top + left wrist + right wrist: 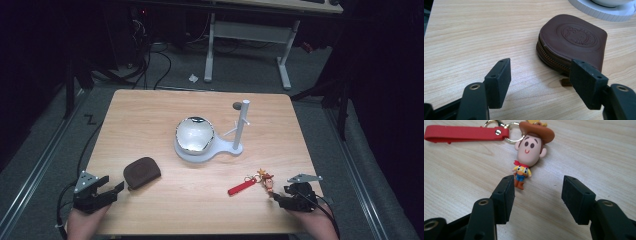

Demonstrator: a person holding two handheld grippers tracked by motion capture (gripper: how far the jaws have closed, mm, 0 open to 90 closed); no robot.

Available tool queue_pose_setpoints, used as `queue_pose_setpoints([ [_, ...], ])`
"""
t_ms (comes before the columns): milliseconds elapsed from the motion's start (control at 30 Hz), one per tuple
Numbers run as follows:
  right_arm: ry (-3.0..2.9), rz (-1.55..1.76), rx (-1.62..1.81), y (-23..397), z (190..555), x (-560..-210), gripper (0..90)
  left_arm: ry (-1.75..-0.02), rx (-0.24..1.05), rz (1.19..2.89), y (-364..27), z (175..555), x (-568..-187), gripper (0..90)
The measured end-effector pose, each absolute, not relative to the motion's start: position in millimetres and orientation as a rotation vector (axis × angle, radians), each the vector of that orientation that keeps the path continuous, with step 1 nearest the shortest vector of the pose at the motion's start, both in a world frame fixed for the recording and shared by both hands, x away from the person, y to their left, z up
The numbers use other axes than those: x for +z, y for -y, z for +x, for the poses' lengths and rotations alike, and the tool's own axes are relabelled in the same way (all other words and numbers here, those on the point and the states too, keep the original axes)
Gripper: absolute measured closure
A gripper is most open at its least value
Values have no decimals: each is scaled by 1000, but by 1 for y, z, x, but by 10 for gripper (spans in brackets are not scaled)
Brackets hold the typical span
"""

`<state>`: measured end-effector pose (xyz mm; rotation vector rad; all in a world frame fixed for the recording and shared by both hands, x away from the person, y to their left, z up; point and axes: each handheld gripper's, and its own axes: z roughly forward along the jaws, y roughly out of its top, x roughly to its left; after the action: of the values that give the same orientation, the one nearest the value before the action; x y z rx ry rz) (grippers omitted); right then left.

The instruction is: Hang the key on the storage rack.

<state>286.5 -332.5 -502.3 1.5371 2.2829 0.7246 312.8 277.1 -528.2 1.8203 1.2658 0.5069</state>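
Both tongs wide open, L [540, 80] by pouch [574, 42], R [537, 197] by keychain [529, 147]

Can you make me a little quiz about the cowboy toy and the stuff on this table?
1. True or false: the right tool is squeezing the cowboy keychain.
2. What colour is the keychain's strap? A) blue B) red C) green
3. Fill in: the left tool points at a brown zipped ____.

Key
1. False. Its jaws stand open, and the cowboy lies on the table just ahead of them, with its feet beside one pad.
2. B, red.
3. Pouch. It lies flat, with nothing gripping it.
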Motion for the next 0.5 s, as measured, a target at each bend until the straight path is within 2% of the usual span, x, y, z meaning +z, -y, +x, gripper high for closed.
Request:
queue_pose_setpoints([
  [500, -2480, 1536, 529, 319, 300, -494, 420, -1253, 516, 1849, -274, 314, -529, 344],
])
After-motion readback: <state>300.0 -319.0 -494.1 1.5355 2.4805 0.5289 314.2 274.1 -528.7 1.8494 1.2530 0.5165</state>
